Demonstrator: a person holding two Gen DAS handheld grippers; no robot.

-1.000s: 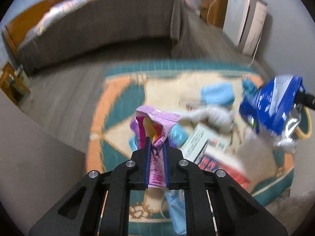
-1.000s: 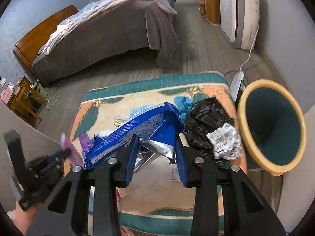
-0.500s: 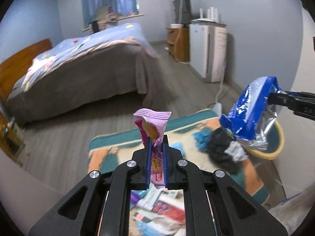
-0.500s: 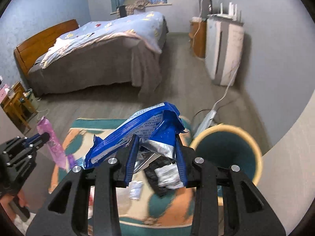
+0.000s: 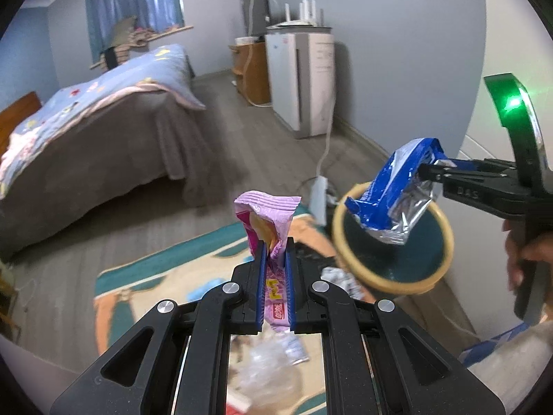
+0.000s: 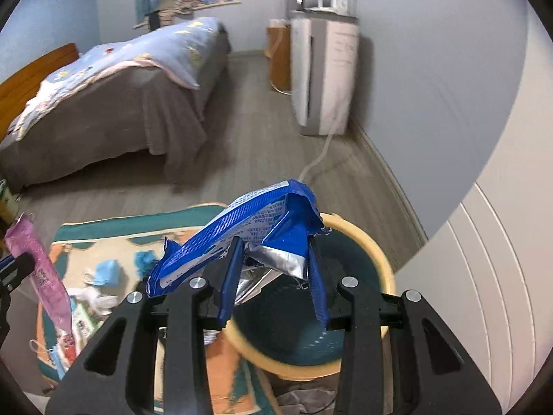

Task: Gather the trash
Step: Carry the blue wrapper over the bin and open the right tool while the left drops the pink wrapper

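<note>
My left gripper (image 5: 275, 252) is shut on a pink snack wrapper (image 5: 268, 212) and holds it upright above the rug. My right gripper (image 6: 273, 256) is shut on a crumpled blue and silver foil wrapper (image 6: 249, 224), held right over the open mouth of the round bin with a tan rim (image 6: 383, 269). In the left wrist view the right gripper (image 5: 423, 169) holds the blue wrapper (image 5: 394, 190) above the bin (image 5: 340, 228). The pink wrapper (image 6: 45, 276) also shows at the left of the right wrist view.
Loose trash lies on the teal and orange rug (image 6: 103, 235): blue masks (image 6: 107, 271), white paper, printed packets (image 6: 69, 339). A bed (image 5: 86, 128) stands beyond. A white appliance (image 5: 304, 79) with a cord stands by the right wall. A white panelled surface (image 6: 484, 276) is close on the right.
Both grippers have risen and swung right toward the bin, each holding its wrapper. The blue wrapper now hangs over the bin's mouth.
</note>
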